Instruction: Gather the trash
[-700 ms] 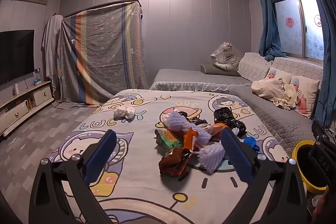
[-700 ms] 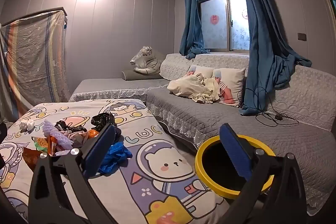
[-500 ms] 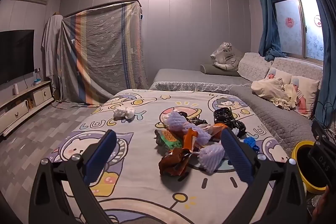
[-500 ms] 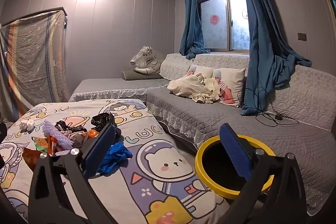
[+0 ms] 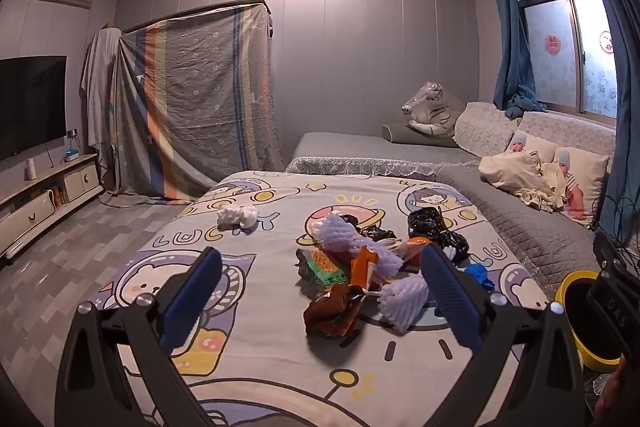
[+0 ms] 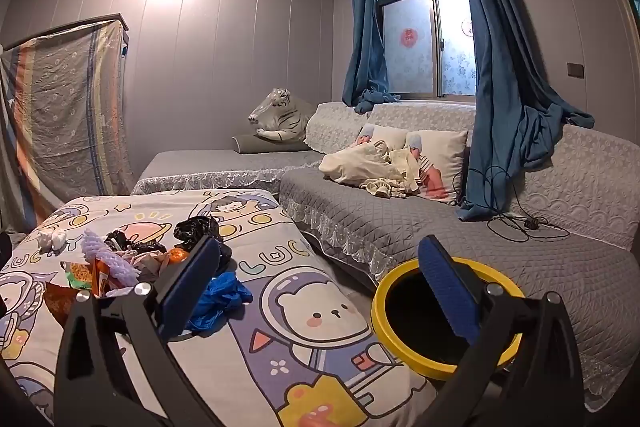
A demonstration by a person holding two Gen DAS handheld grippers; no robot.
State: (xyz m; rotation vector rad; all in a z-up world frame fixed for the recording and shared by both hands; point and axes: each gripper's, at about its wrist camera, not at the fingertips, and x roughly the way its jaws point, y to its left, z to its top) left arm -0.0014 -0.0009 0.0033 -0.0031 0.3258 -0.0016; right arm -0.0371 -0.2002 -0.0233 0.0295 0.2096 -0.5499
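Trash lies in a loose heap on my cartoon-print table cover: white foam nets, orange and green wrappers, a brown wrapper nearest me, and black plastic bags at the far side. A crumpled white tissue lies apart from the heap, toward the far left of the cover. A blue plastic glove rests on the cover at the heap's right edge, near the side that faces the bin. The yellow-rimmed bin stands on the floor between the covered table and the grey sofa. My left claw hangs above the near part of the cover with its jaws spread wide, nothing between them. My right claw points toward the cover's right edge and the bin, jaws equally wide, gripping nothing.
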